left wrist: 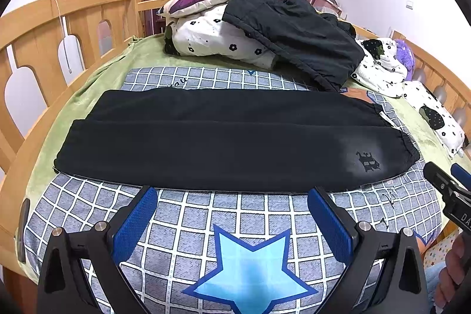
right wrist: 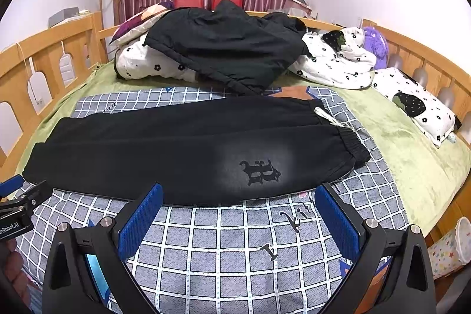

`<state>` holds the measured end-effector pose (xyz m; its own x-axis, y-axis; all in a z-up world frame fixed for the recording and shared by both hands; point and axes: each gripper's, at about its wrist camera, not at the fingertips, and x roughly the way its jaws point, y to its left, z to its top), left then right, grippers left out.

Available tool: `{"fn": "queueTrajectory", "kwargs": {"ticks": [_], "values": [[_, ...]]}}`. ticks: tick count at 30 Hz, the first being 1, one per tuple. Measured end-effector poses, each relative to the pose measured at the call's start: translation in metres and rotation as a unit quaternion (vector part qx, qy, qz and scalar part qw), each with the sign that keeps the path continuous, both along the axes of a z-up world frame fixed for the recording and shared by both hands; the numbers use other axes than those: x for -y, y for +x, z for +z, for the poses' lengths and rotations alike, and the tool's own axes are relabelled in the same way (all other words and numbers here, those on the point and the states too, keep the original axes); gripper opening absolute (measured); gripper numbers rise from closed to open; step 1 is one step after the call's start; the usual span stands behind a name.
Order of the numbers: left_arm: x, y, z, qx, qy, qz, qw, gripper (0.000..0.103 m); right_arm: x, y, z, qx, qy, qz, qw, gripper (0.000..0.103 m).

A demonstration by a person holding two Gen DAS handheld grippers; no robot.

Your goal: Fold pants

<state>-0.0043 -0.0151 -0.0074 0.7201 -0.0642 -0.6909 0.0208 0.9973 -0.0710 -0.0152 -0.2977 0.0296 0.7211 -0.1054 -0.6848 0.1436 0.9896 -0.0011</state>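
Black pants (left wrist: 223, 143) lie flat across the checked blanket (left wrist: 182, 225), one leg folded over the other, waistband at the right, cuffs at the left. A dark logo (right wrist: 260, 171) sits near the waistband (right wrist: 351, 143), with a white drawstring (right wrist: 332, 119) beside it. My left gripper (left wrist: 232, 196) is open and empty, its blue pads just short of the pants' near edge. My right gripper (right wrist: 238, 193) is open and empty, its tips at the near edge by the logo. The pants show in the right wrist view (right wrist: 164, 146) too.
A heap of white flowered bedding (left wrist: 212, 40) with a black jacket (left wrist: 294, 37) on top lies behind the pants. Wooden bed rails (left wrist: 38, 28) run along the left and right (right wrist: 424, 61). A purple plush (right wrist: 375, 44) sits at the right.
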Motion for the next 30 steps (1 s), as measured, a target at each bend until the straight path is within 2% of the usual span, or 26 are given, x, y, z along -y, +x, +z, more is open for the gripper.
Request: {"fn": "queueTrajectory", "kwargs": {"ticks": [5, 10, 15, 18, 20, 22, 25, 28, 30], "values": [[0.008, -0.008, 0.012, 0.013, 0.006, -0.003, 0.9999, 0.102, 0.000, -0.006, 0.003, 0.010, 0.003, 0.000, 1.000, 0.101], [0.013, -0.024, 0.039, 0.037, 0.012, -0.024, 0.9990, 0.101, 0.003, -0.017, 0.013, 0.023, 0.001, 0.007, 1.000, 0.100], [0.000, -0.024, 0.084, 0.056, -0.003, -0.042, 0.9975, 0.101, 0.020, -0.035, 0.046, 0.044, 0.011, 0.032, 0.998, 0.097], [-0.015, -0.015, 0.105, 0.069, 0.012, -0.034, 0.9970, 0.101, 0.038, -0.037, 0.068, 0.059, 0.012, 0.040, 0.997, 0.097], [-0.026, -0.006, 0.110, 0.074, 0.026, -0.031, 0.9964, 0.101, 0.052, -0.032, 0.080, 0.067, -0.005, 0.040, 0.997, 0.097], [-0.036, 0.004, 0.106, 0.076, 0.035, -0.026, 0.9961, 0.101, 0.066, -0.023, 0.084, 0.067, -0.006, 0.040, 0.997, 0.097], [-0.059, 0.022, 0.082, 0.069, 0.031, -0.007, 0.9971, 0.102, 0.093, -0.005, 0.070, 0.057, 0.028, 0.037, 0.997, 0.097], [-0.089, 0.045, 0.038, 0.033, 0.009, 0.020, 0.9992, 0.102, 0.117, 0.012, 0.032, 0.040, 0.042, 0.014, 0.998, 0.095], [-0.115, 0.058, -0.002, 0.004, -0.034, 0.038, 0.9987, 0.101, 0.129, 0.024, 0.000, 0.014, 0.054, 0.015, 0.998, 0.086]]}}
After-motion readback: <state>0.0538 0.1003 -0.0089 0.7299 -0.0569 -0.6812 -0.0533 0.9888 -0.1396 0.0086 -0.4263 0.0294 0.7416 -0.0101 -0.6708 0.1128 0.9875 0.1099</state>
